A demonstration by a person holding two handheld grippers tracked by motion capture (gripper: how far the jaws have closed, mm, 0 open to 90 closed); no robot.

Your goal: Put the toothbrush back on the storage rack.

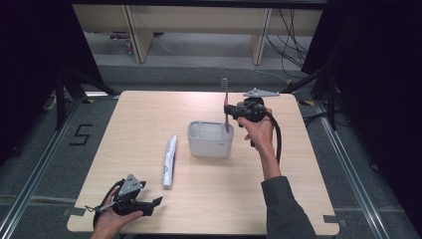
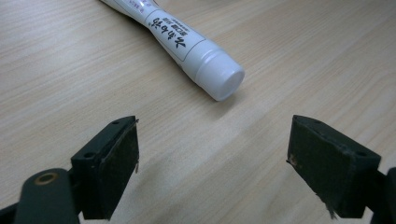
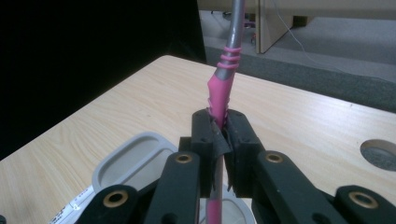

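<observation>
Toothbrush [image 1: 226, 107]: pink and grey handle, bristle head at top, held upright, lower end inside the holder. Holder [image 1: 210, 140]: pale grey rounded-rectangular cup, open top, standing upright near the table's centre. Toothpaste tube [image 1: 169, 161]: white, capped, lying flat just left of the holder.

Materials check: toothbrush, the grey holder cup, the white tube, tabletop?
Toothbrush: looks like plastic, grey upper stem, ribbed pink grip that may be rubbery.
Holder cup: pale grey, matte, thick rounded rim; likely moulded plastic, could be ceramic.
Tube: glossy white plastic with a smooth cap and printed label.
Tabletop: light wood-grain pattern, smooth satin sheen; probably laminate rather than solid wood.
</observation>
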